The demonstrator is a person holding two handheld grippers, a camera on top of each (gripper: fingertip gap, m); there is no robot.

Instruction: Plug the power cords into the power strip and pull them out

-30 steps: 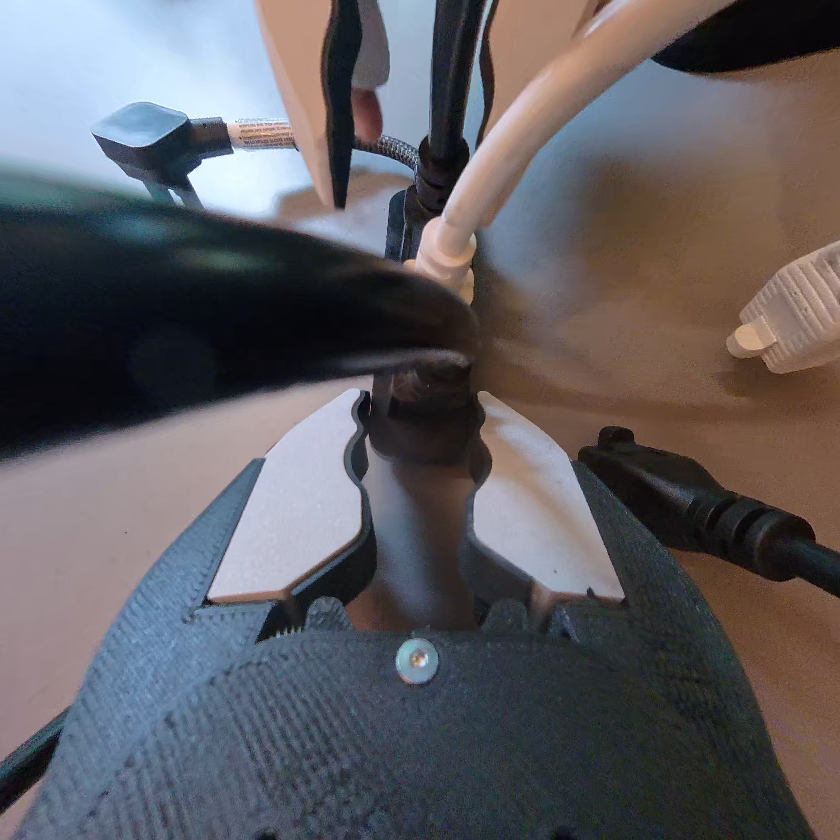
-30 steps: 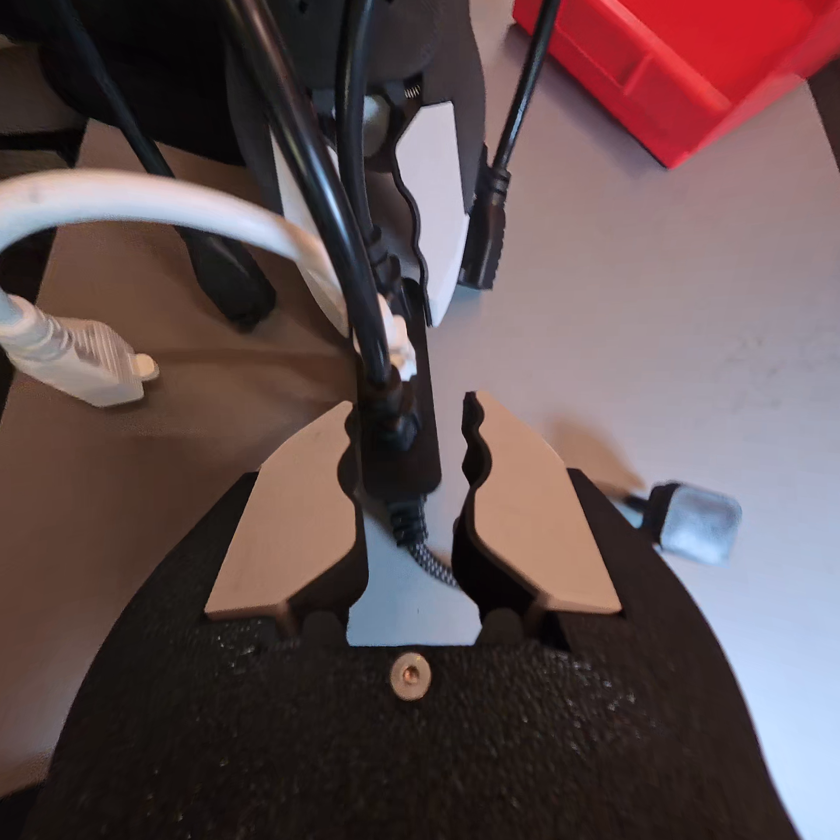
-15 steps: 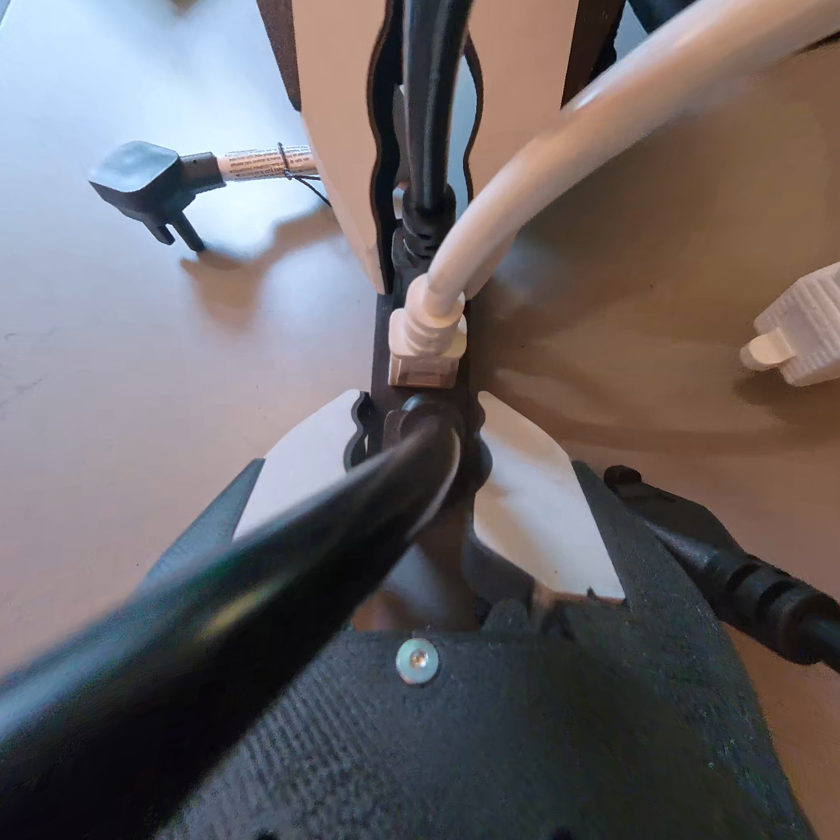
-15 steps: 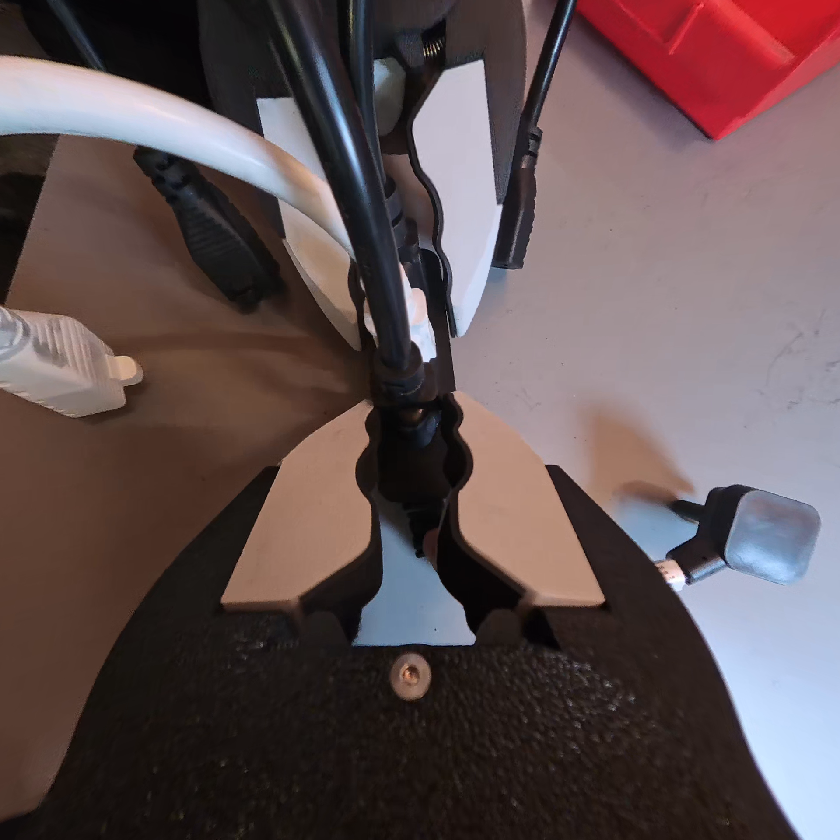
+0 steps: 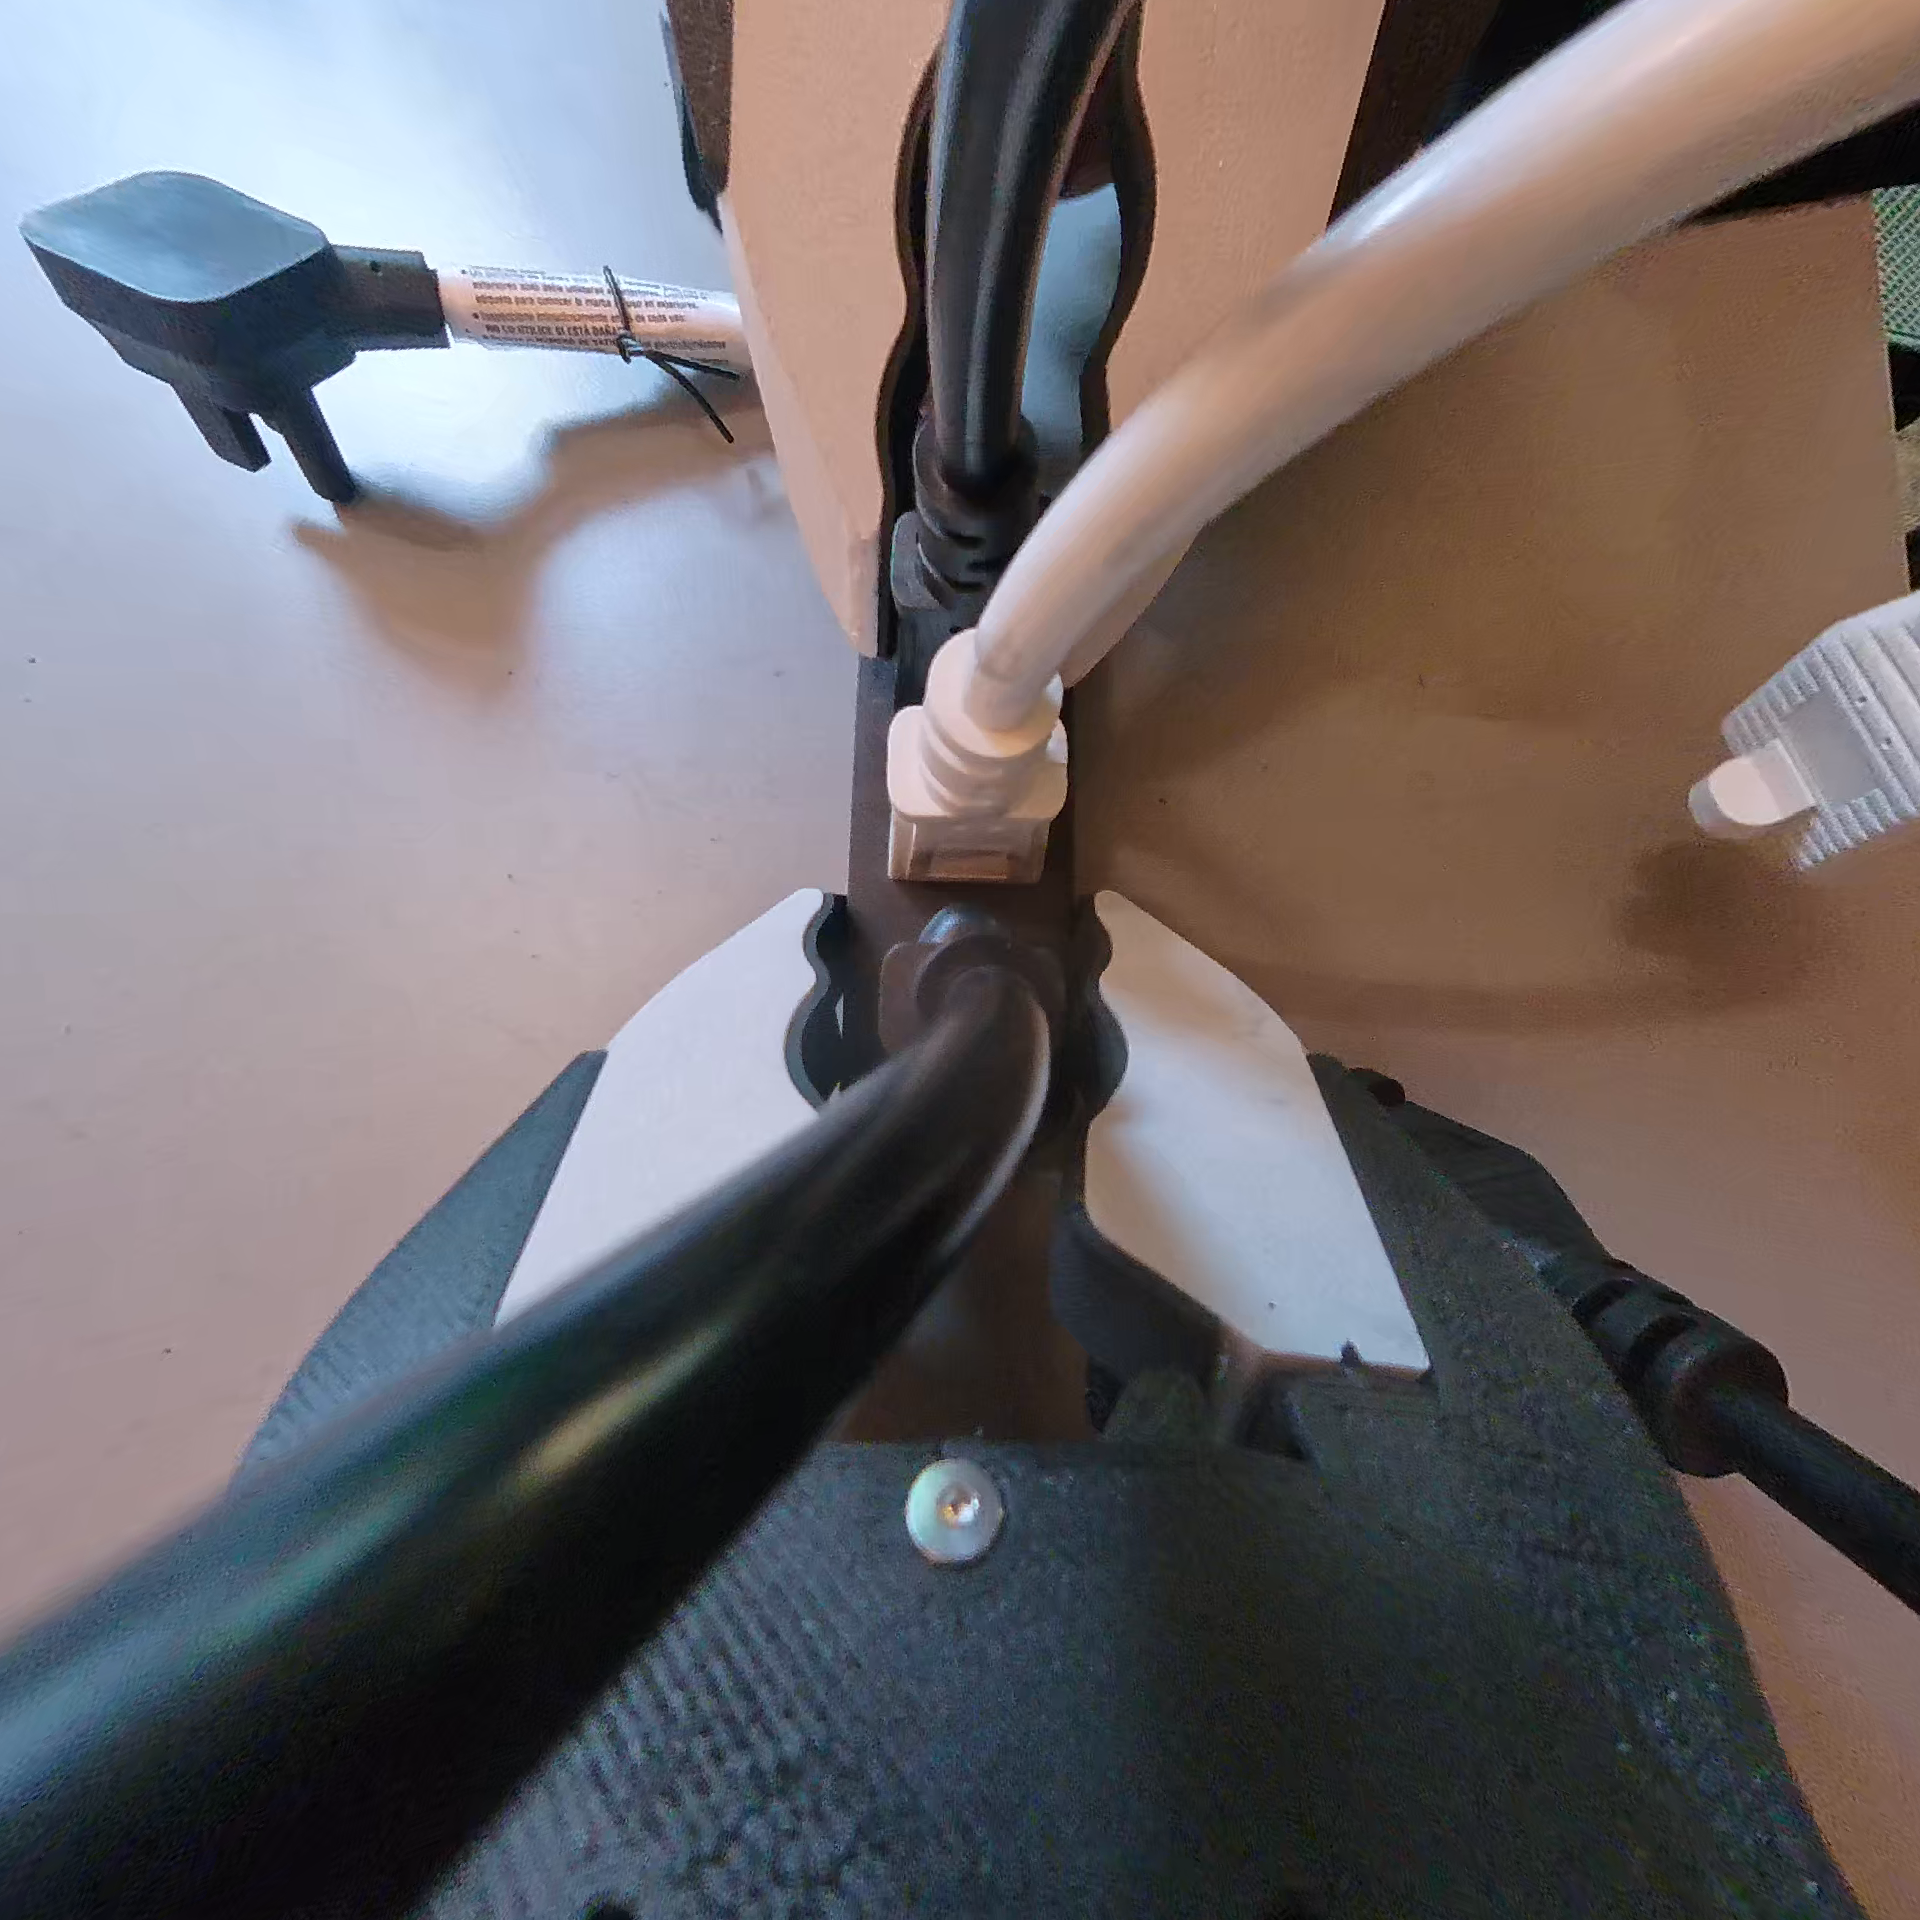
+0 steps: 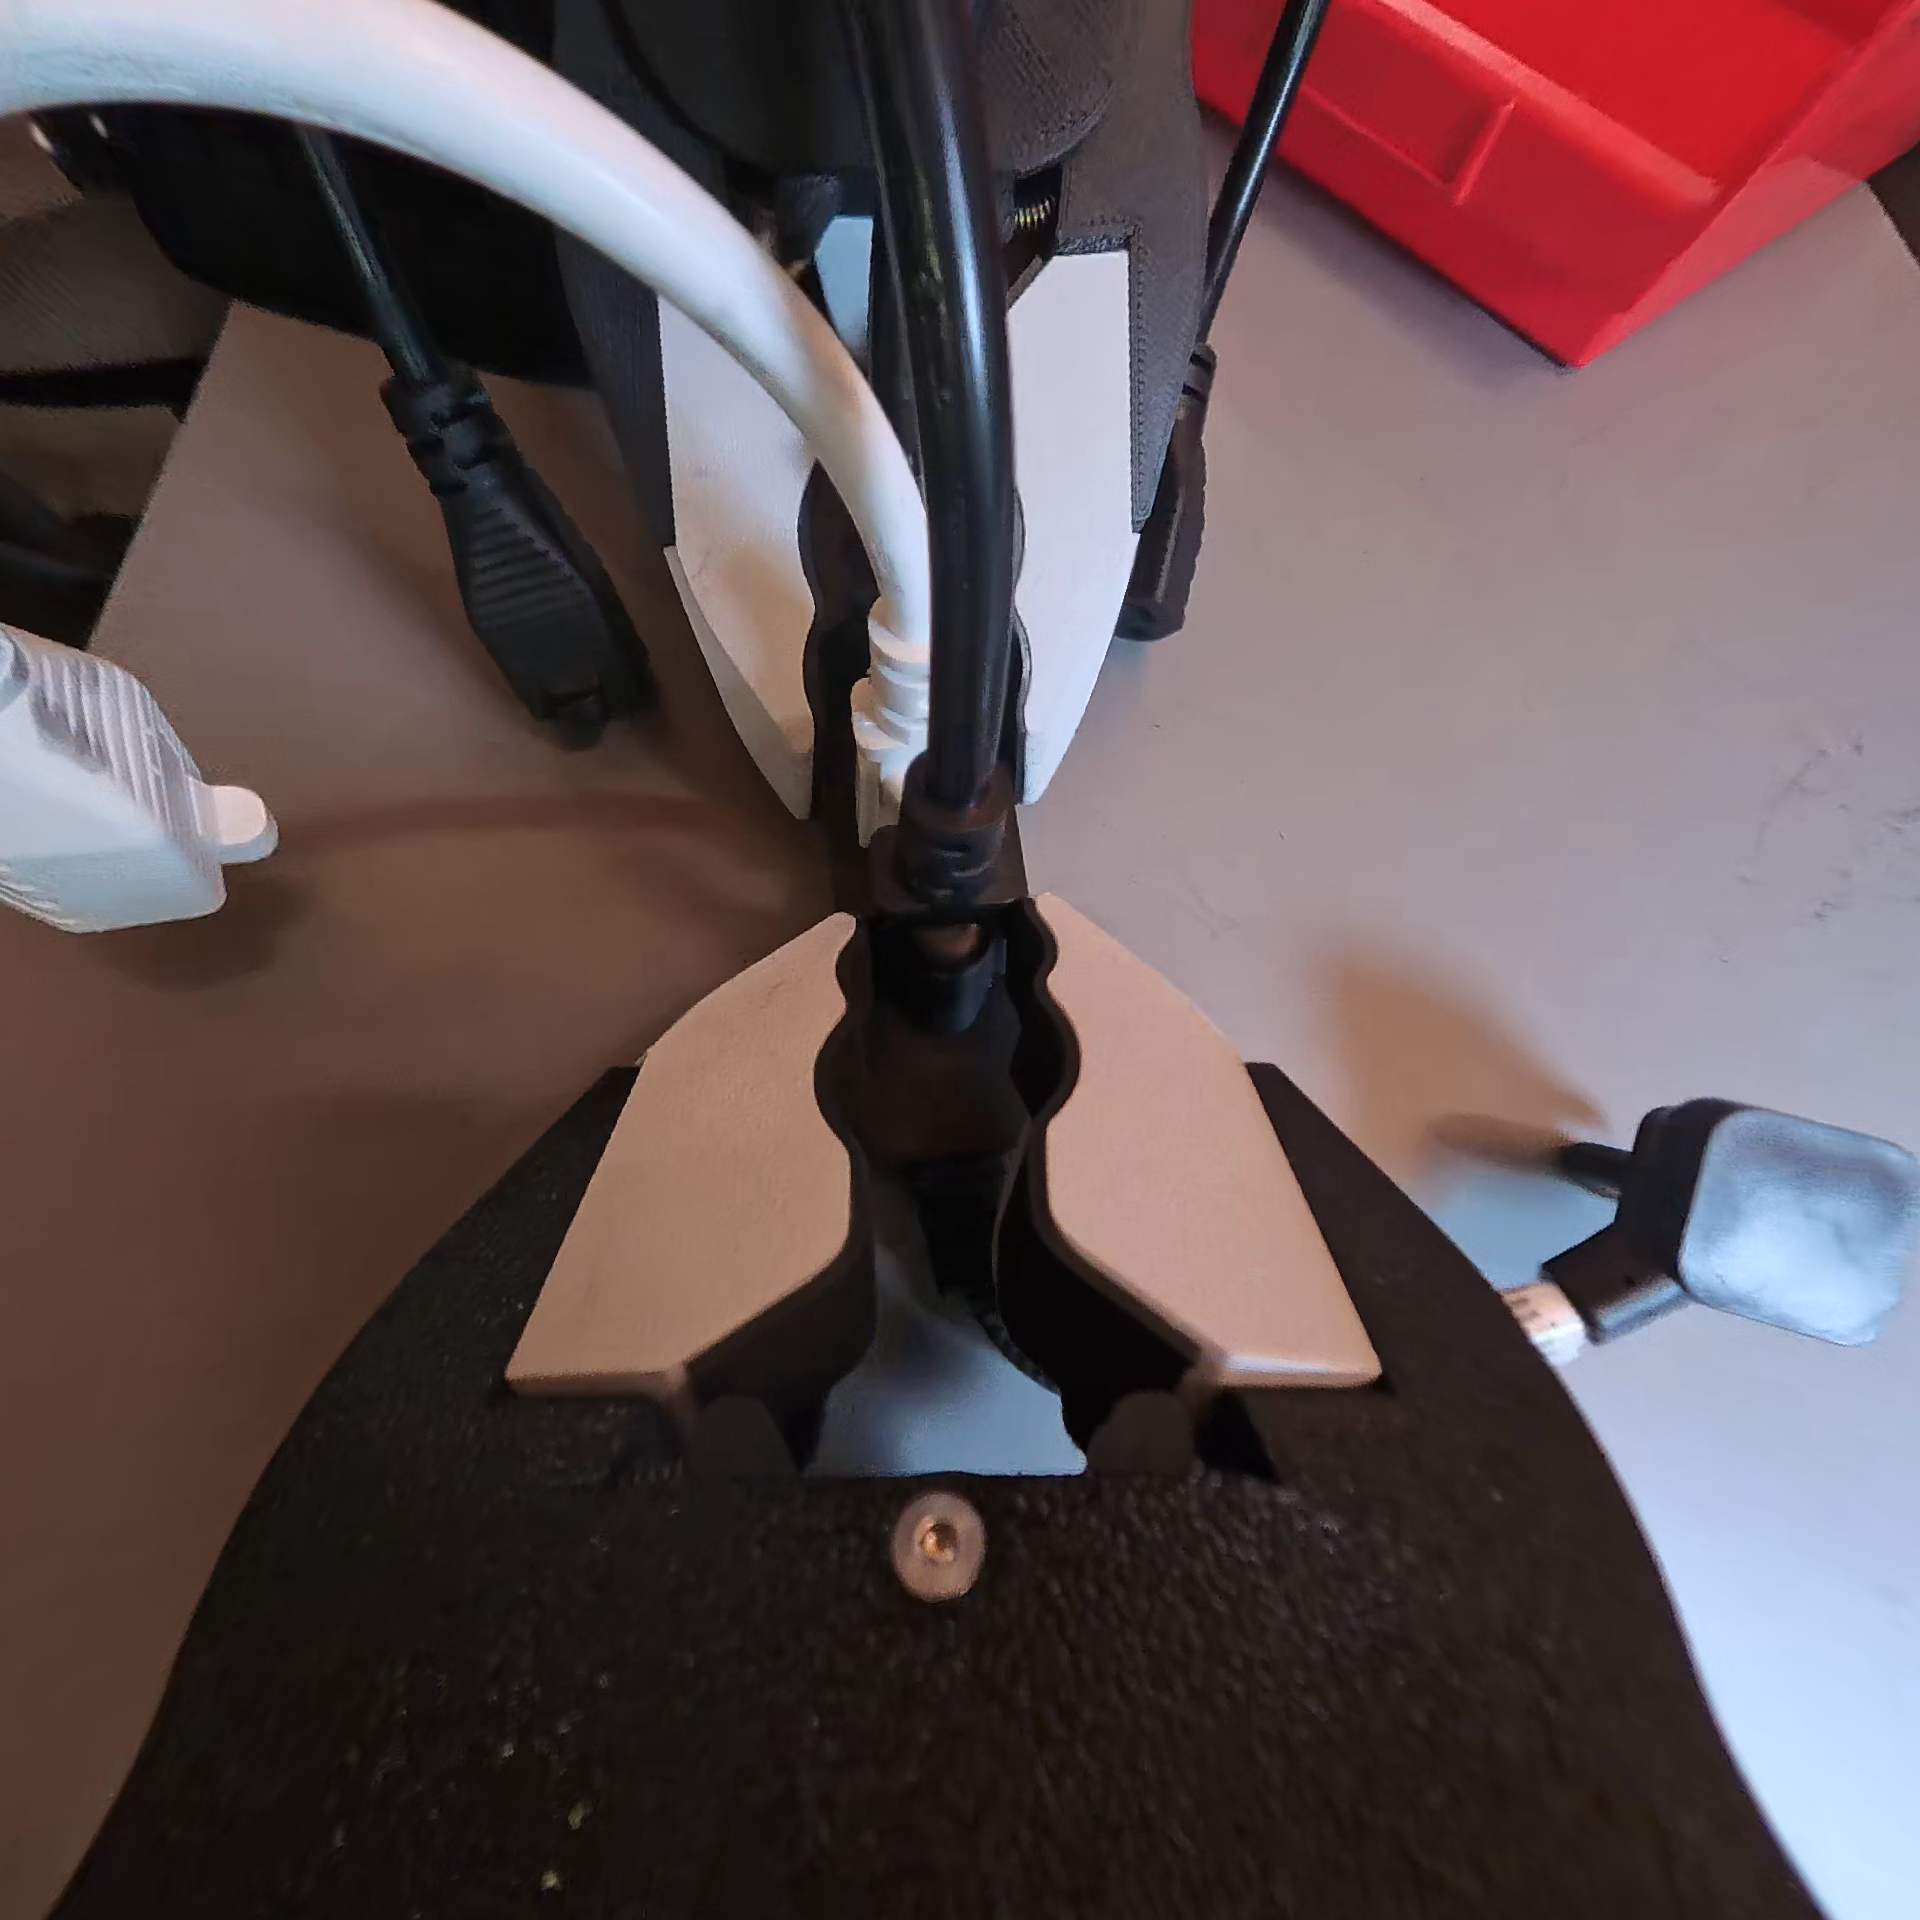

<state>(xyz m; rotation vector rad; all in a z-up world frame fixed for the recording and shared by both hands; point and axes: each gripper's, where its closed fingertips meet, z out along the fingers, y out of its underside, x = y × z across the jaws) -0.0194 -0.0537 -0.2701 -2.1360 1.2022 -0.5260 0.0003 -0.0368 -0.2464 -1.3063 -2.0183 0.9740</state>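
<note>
A narrow black power strip [image 5: 873,790] lies on the table between my two grippers. A black plug [image 5: 966,977], a white plug [image 5: 977,800] and a second black plug [image 5: 966,509] stand in it. My left gripper [image 5: 961,914] is shut on the sides of the strip's near end, beside the first black plug, whose thick cord [image 5: 623,1351] sweeps across the view. My right gripper [image 6: 943,914] is shut on the strip's other end [image 6: 935,1091], just behind the second black plug [image 6: 951,831]. The right gripper's fingers [image 5: 810,312] show opposite in the left wrist view.
A loose black angled plug [image 5: 197,270] on a braided cord lies beside the strip and shows again in the right wrist view [image 6: 1766,1226]. A loose white plug [image 5: 1829,748] and a black connector [image 5: 1662,1382] lie on the other side. A red bin [image 6: 1558,156] stands at the back. Across from one pair of fingers to the other is roughly 4 cm.
My right gripper moved forward and closed on the strip's end, where its fingers stood apart a second ago. The thick black cord swung from the upper left to the lower left of the left view.
</note>
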